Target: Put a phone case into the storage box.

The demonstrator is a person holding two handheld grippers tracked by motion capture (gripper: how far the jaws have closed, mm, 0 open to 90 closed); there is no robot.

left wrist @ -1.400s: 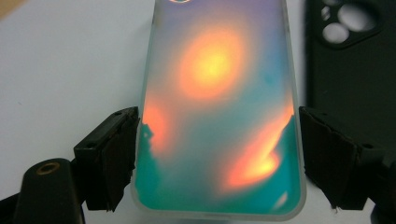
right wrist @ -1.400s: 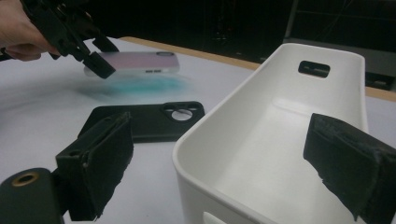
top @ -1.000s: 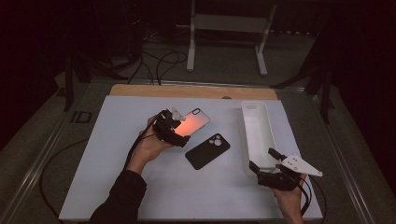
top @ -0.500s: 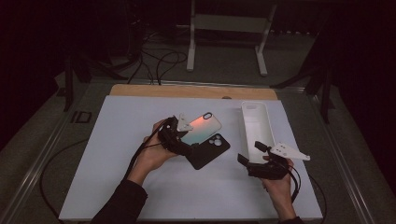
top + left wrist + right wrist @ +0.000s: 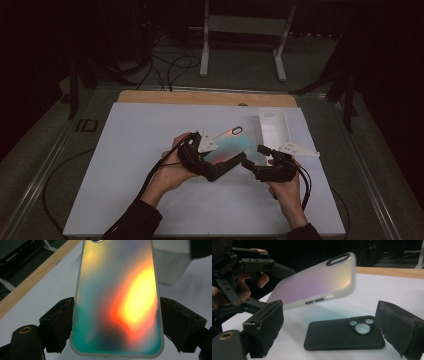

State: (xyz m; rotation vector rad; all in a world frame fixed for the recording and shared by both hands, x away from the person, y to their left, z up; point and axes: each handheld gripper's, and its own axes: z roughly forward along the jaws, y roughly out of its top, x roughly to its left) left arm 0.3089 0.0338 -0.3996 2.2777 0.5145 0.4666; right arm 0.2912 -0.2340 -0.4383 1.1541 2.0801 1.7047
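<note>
Overhead, the left gripper (image 5: 239,161) is clamped across the width of an iridescent phone case (image 5: 227,145), holding it lifted and tilted above the white table mat (image 5: 135,150). In the left gripper view the two black pads (image 5: 63,322) press on the case's long edges near its lower end, and its orange and teal sheen faces the camera. The right gripper (image 5: 255,167) sits just beside the left one, its jaws standing apart with nothing between the pads. In the right gripper view a black phone case (image 5: 344,336) lies flat on the mat beyond those jaws, camera cut-out up, directly under the raised iridescent case. A white phone case (image 5: 274,127) lies near the mat's far right side.
</note>
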